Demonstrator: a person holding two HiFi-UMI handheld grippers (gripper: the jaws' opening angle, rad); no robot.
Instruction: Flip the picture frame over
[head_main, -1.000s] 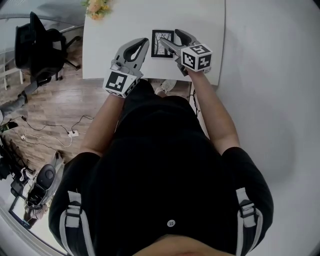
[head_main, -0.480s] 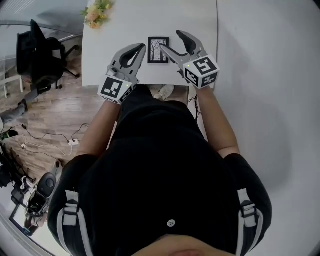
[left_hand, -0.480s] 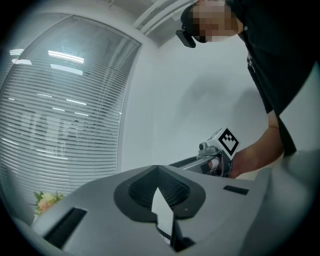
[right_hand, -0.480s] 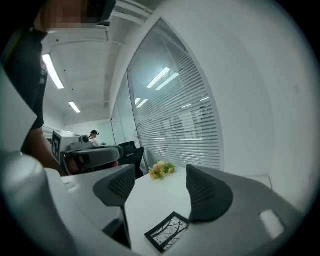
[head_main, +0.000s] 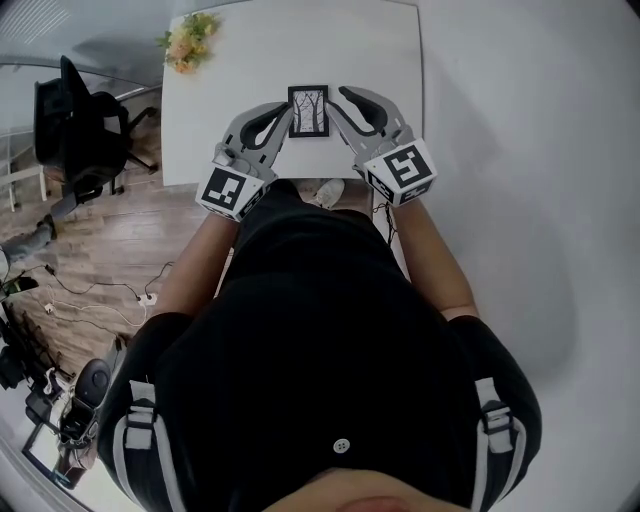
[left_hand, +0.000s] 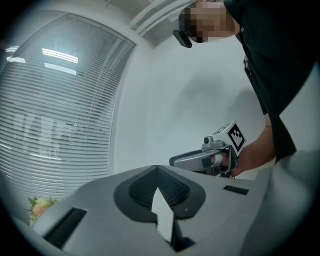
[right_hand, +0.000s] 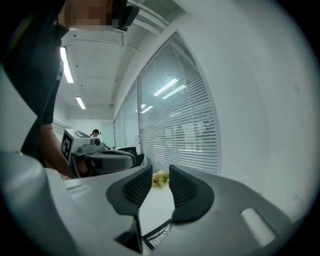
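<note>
Tabletop (head_main: 240, 70), picture frame (head_main: 308, 110) partly hidden

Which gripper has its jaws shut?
The left gripper: its jaw tips meet, with nothing held. The right gripper is closing, with a gap showing and nothing between its jaws.

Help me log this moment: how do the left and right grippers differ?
The left gripper has its jaws together at the tips; the right gripper has them apart and closing. The left gripper is left of the picture frame, the right gripper right of it. Both hold nothing, above the white table.
</note>
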